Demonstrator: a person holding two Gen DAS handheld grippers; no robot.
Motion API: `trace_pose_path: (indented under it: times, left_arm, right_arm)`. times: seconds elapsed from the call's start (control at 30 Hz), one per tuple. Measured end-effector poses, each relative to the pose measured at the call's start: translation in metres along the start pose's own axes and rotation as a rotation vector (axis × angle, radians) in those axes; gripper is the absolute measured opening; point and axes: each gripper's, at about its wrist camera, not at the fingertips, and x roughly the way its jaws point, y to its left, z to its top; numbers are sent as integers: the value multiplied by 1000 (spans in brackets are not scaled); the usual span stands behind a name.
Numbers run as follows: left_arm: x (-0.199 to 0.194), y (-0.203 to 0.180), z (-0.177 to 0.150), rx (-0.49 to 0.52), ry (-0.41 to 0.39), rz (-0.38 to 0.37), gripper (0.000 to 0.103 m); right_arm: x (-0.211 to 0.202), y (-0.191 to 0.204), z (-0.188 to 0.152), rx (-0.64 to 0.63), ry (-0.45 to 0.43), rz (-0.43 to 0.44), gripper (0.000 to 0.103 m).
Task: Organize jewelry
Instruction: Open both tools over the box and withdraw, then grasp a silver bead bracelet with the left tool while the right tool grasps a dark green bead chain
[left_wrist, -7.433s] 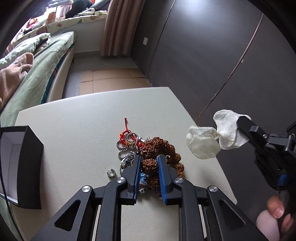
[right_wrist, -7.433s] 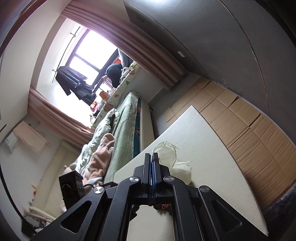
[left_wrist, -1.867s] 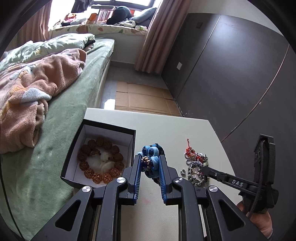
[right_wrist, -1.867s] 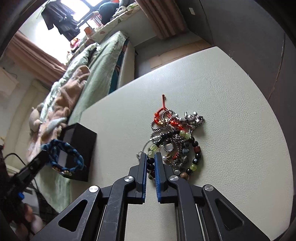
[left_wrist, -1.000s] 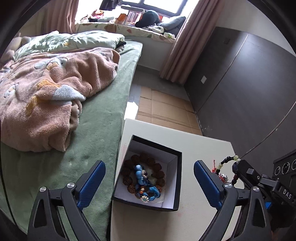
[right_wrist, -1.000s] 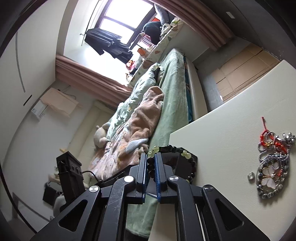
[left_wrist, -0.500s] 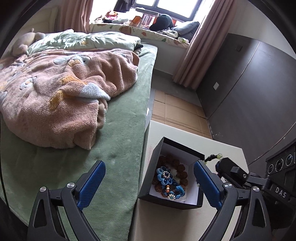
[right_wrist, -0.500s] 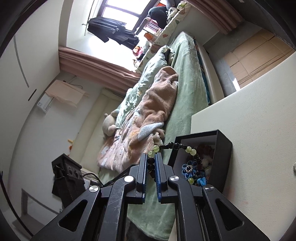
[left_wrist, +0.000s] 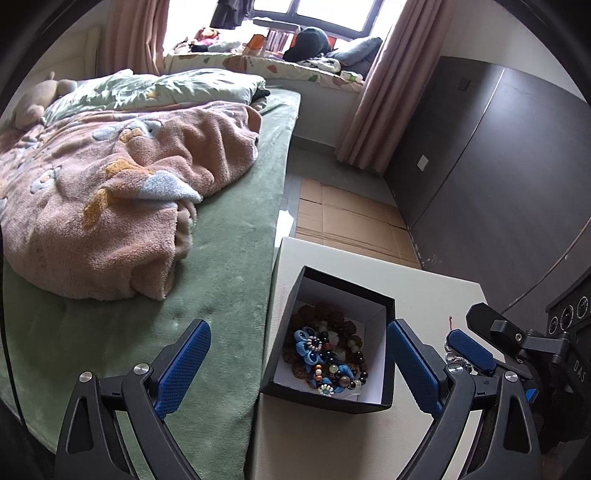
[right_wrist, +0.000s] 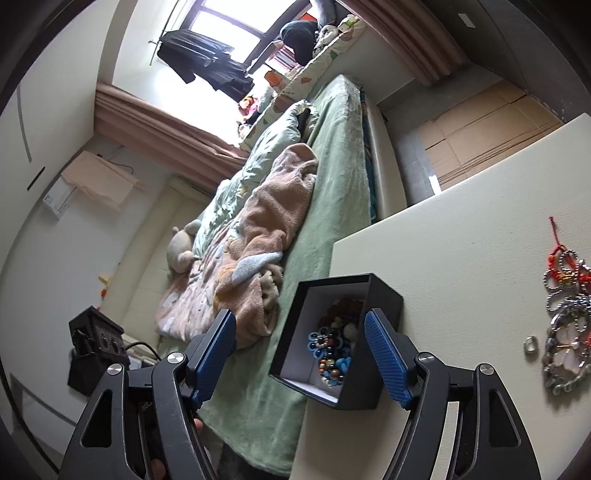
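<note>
Black box (left_wrist: 325, 400) holding beaded bracelets (left_wrist: 325, 354); above it, my left gripper (left_wrist: 295, 365) and right gripper (right_wrist: 301, 354), jaws released.

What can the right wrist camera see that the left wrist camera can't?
Only the right wrist view shows the loose jewelry pile and a small ring lying on the table. Only the left wrist view shows the open right gripper from outside, and the dark wardrobe. Both show the black box with bracelets inside, and the pink blanket on the bed.
</note>
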Motion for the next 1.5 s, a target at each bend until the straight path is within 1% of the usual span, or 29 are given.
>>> trace_pose_path:
  times: [0.03,0.07,0.1,0.17,0.4,0.57,0.73,0.83,0.93,1.1,1.17,1.33,1.37,1.4,1.5]
  left_arm:
    - [2,-4,0,5,0,1,96]
    - [3,-7,0,8,-3,-4,96]
    - [4,-11,-1,11,-8,-10,96]
    - [5,-20,-2,25,-19,-12,96]
    - [13,-56,-8,95,-2,-27,96]
    - [14,-82,-14,142,0,-48,96]
    - [16,-106,-17,181,19,-72,96]
    - [14,-114,-20,184,23,-112,96]
    - [14,-118,-25,181,36,-145,95]
    - [29,-131,-38,216,108,-170,72]
    - [35,-137,-43,218,133,-191,66]
    - [47,-155,-54,240,170,-233,61]
    - [50,-158,-57,242,181,-242,58]
    - [54,-162,-59,245,193,-249,55]
    - [66,-172,-65,259,219,-261,50]
  right_arm:
    - [-4,-6,1,11,-4,-16,73]
    - [-8,-10,2,17,-9,-32,77]
    - [-13,-15,3,20,-17,-46,86]
    - [-25,-21,6,16,-41,-66,97]
    - [-63,-49,12,35,-92,-136,97]
    - [-92,-63,14,42,-142,-166,97]
    - [-120,-77,13,75,-189,-184,97]
    - [-128,-85,12,84,-180,-228,97]
    - [-132,-93,7,97,-166,-230,97]
    - [-145,-107,2,115,-164,-262,97]
    - [-146,-114,-1,138,-161,-272,97]
    - [-146,-126,-3,176,-141,-308,96]
    - [-145,-128,-3,182,-136,-310,94]
    - [-144,-130,-3,191,-129,-308,88]
    - [-141,-136,-4,220,-112,-317,85]
